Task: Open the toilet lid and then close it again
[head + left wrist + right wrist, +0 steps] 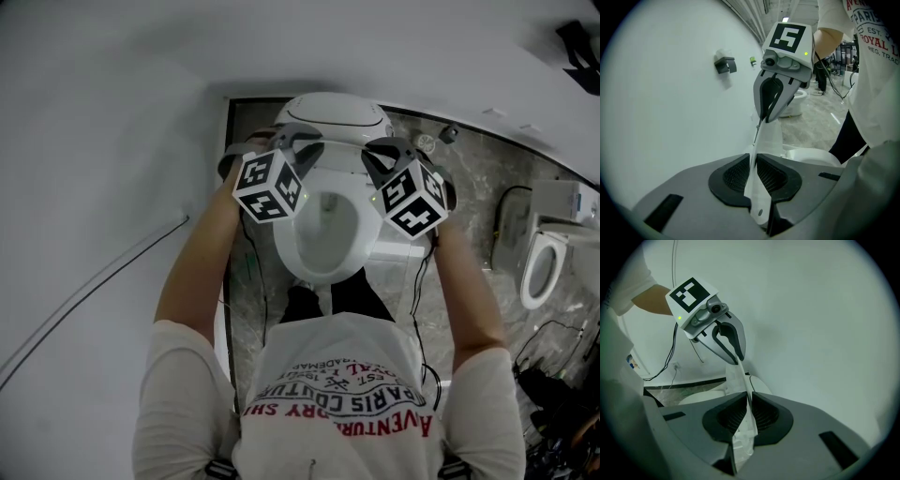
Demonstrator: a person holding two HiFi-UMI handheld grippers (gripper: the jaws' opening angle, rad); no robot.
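The white toilet (323, 234) stands against the wall with its bowl uncovered. Its lid (334, 111) is raised and stands between the two grippers. My left gripper (298, 142) is shut on the lid's left edge, and my right gripper (381, 150) is shut on its right edge. In the left gripper view the thin white lid (768, 136) runs between the pads of my left gripper (753, 176) up to the right gripper (768, 117) opposite. In the right gripper view the lid (737, 380) is pinched by my right gripper (749, 416), with the left gripper (738, 359) across from it.
A white wall fills the left side, with a thin cable (94, 300) running along it and a small dark fixture (724, 64) on it. A second toilet (544, 267) stands at the right on the grey marble floor (469, 178). The person stands close before the bowl.
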